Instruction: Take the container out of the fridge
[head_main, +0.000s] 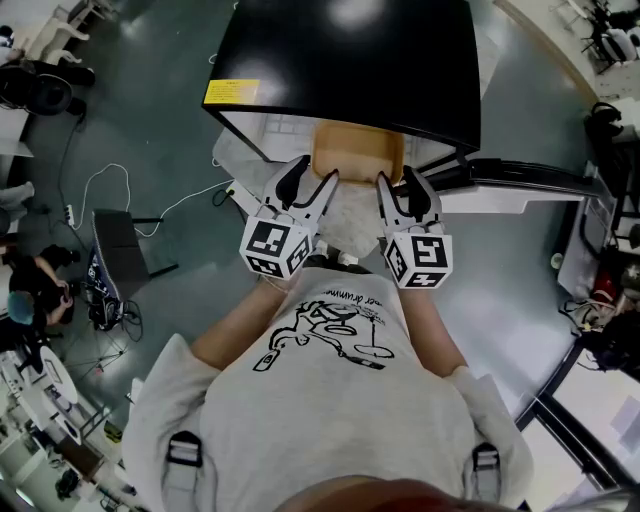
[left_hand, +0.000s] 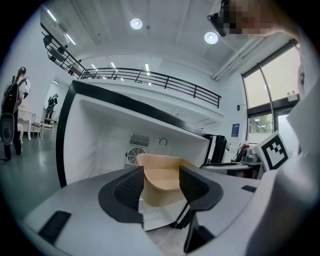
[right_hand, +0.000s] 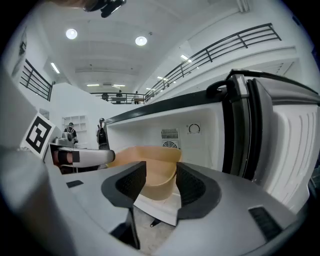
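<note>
A tan open container (head_main: 358, 152) stands at the front of the open fridge (head_main: 350, 60), on its white floor. My left gripper (head_main: 313, 175) is at the container's near left corner and my right gripper (head_main: 398, 178) at its near right corner. In the left gripper view the jaws (left_hand: 161, 175) stand apart, with the container (left_hand: 162, 192) just beyond them and nothing pressed between the pads. The right gripper (right_hand: 161, 170) is open too, the container (right_hand: 152, 187) lying ahead of its tips. Whether the fingertips touch the rim is unclear.
The fridge door (head_main: 520, 180) hangs open to the right. A fan vent (left_hand: 135, 150) shows on the fridge's back wall. On the floor at the left lie white cables (head_main: 110, 190) and a dark case (head_main: 118, 250), with a person (head_main: 40, 285) beyond them.
</note>
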